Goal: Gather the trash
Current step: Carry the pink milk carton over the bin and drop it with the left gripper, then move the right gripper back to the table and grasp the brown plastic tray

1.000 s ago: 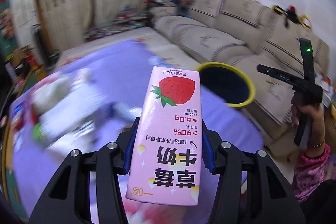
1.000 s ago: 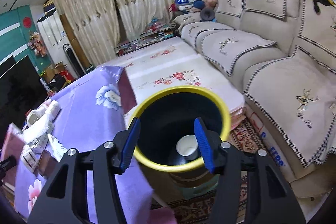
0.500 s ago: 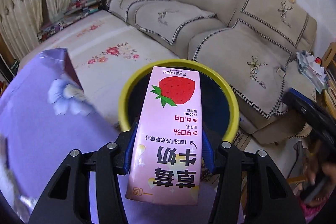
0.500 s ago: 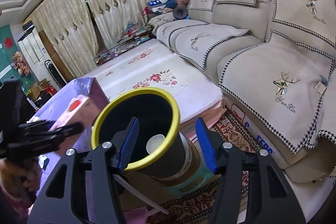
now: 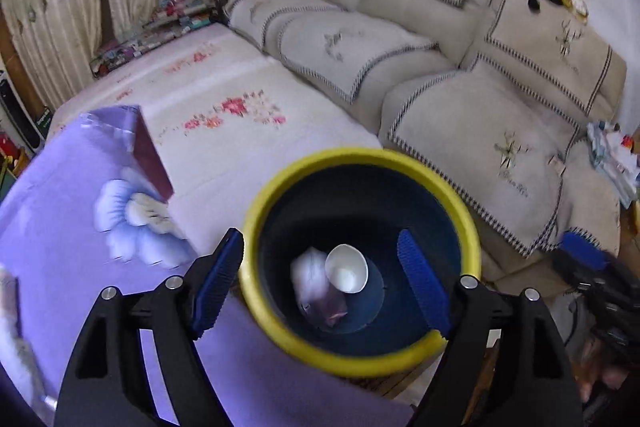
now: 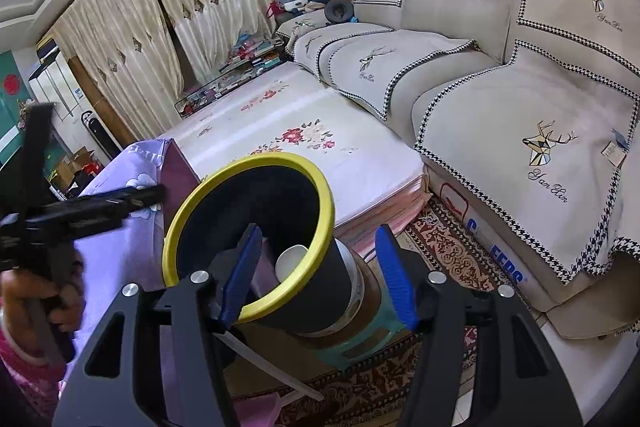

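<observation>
My left tongs (image 5: 320,267) hang right over the mouth of the yellow-rimmed bin (image 5: 256,227), and the jaws are opening, spread wide with nothing gripped between them. Down at the bottom of the bin, the pink carton (image 5: 316,287) lies blurred, with a white paper cup (image 5: 346,267) just beside it, touching or nearly so. My right tongs (image 6: 316,267) sit a little off to the side of the same bin (image 6: 324,211), and their jaws are opening too, about half spread and holding nothing; the bin's rim and dark wall show in the gap between the 2 blue pads (image 6: 244,267), though I can't tell whether either pad touches it. From this side the cup (image 6: 290,261) peeks over the rim. The bin stands on a low stool (image 6: 360,339) beside the purple-clothed surface (image 5: 80,227). At the left edge of the right view, my left hand (image 6: 36,299) grips its handle. Behind it all runs the beige sofa (image 6: 520,107).
</observation>
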The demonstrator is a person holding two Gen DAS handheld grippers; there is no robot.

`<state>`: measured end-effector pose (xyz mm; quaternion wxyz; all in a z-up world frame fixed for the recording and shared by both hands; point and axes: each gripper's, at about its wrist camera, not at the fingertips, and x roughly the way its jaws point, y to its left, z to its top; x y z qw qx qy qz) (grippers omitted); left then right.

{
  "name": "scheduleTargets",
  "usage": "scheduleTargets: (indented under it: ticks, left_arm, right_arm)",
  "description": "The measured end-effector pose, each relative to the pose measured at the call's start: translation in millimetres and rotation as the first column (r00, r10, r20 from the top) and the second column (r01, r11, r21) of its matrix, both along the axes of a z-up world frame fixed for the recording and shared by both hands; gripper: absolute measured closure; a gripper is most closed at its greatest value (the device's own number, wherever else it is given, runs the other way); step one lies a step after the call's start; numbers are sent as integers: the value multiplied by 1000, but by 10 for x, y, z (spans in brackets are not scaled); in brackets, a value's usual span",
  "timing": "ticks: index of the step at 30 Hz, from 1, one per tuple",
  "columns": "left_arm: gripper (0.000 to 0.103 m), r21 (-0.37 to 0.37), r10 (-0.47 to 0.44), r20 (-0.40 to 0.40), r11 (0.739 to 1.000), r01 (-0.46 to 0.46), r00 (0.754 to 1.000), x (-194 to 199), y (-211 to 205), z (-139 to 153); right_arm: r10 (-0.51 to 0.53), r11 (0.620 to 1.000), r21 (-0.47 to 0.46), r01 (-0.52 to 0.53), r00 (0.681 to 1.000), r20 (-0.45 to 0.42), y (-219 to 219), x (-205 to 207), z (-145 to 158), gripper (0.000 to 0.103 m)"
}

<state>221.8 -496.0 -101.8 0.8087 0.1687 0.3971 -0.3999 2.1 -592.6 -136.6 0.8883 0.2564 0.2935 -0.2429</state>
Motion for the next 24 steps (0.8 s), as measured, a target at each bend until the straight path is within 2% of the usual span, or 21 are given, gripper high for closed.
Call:
scheduleTargets:
  ticks: [2,7,11,13,15,19,20,23,24]
  left_arm:
    - [16,-42,11,17,999,-11,1000,-116,243,211]
    - [11,-139,78,89,988,-65,993,-381,997,691]
    - [8,-200,177,126,968,-150,976,-541,1665,915]
    - [7,-223,243,146,953,-207,959,-590,2043,992]
    - [7,-243,317,167,931,-273,933,-642,2434,1041]
    - [5,-267,467,197,872,-411,862,-725,3207,1054]
    - [5,-273,513,194,847,-456,836,-743,3440,1041]
    - [5,-279,589,181,799,-533,787,-778,3905,966]
    - [5,-279,623,176,774,-568,762,-792,4099,936]
  right_arm:
    - [13,1000,1,-13,1000,-1,47,31,-3,46]
    - [58,998,0,-58,998,-6,226,129,6,46]
    - [116,993,-13,-116,993,-14,460,263,38,46]
    - [152,988,-21,-153,988,-19,619,350,65,46]
    - [192,981,-28,-192,981,-27,784,438,85,46]
    - [306,951,-43,-308,951,-42,1226,680,111,46]
    - [344,938,-42,-345,938,-46,1367,755,114,46]
    - [449,892,-37,-451,892,-54,1768,961,121,46]
    - [475,878,-37,-477,878,-56,1890,1013,124,46]
